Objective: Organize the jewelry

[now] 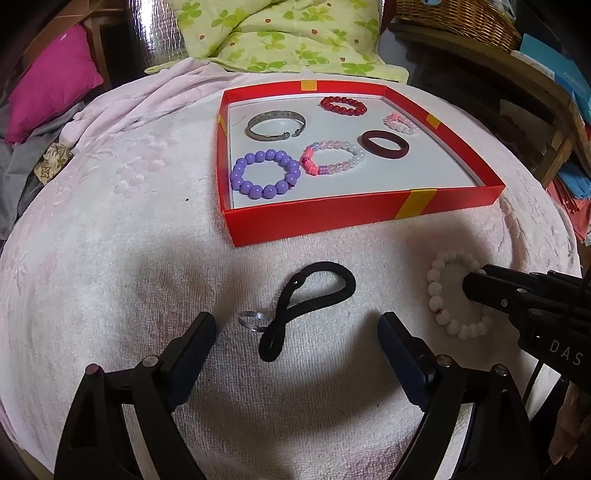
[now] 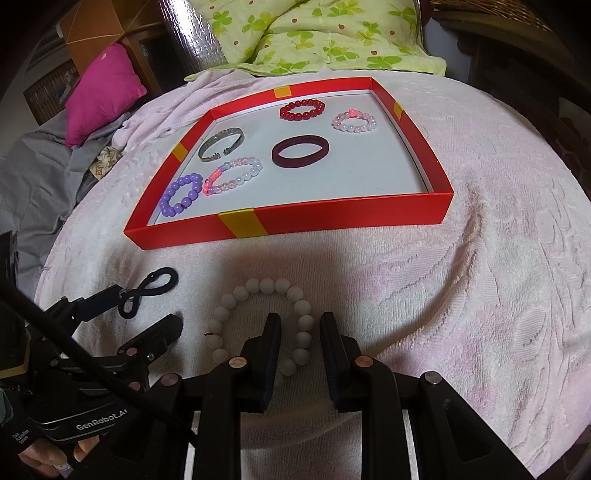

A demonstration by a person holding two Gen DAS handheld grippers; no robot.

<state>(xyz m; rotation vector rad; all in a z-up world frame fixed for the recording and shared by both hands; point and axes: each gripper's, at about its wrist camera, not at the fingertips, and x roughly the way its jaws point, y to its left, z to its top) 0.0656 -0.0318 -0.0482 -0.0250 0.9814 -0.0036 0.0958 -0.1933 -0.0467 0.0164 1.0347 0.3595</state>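
A red tray (image 1: 332, 218) (image 2: 332, 218) on the pink blanket holds several bracelets: silver bangle (image 1: 276, 124), purple beads (image 1: 264, 173), pink-and-clear beads (image 1: 332, 157), dark red band (image 1: 384, 144), red beads (image 1: 343, 105). In front of it lie a black hair tie (image 1: 303, 306) (image 2: 147, 291) with a small silver ring (image 1: 253, 319), and a white bead bracelet (image 1: 454, 295) (image 2: 266, 321). My left gripper (image 1: 297, 332) is open around the hair tie's near end. My right gripper (image 2: 299, 325) is partly closed, its jaws straddling the white bracelet's right side, not clamped.
A green floral quilt (image 1: 288, 37) and a magenta pillow (image 1: 55, 81) lie behind the tray. A wicker basket (image 1: 461, 18) sits on a wooden shelf at the right. The blanket falls off at the left and right edges.
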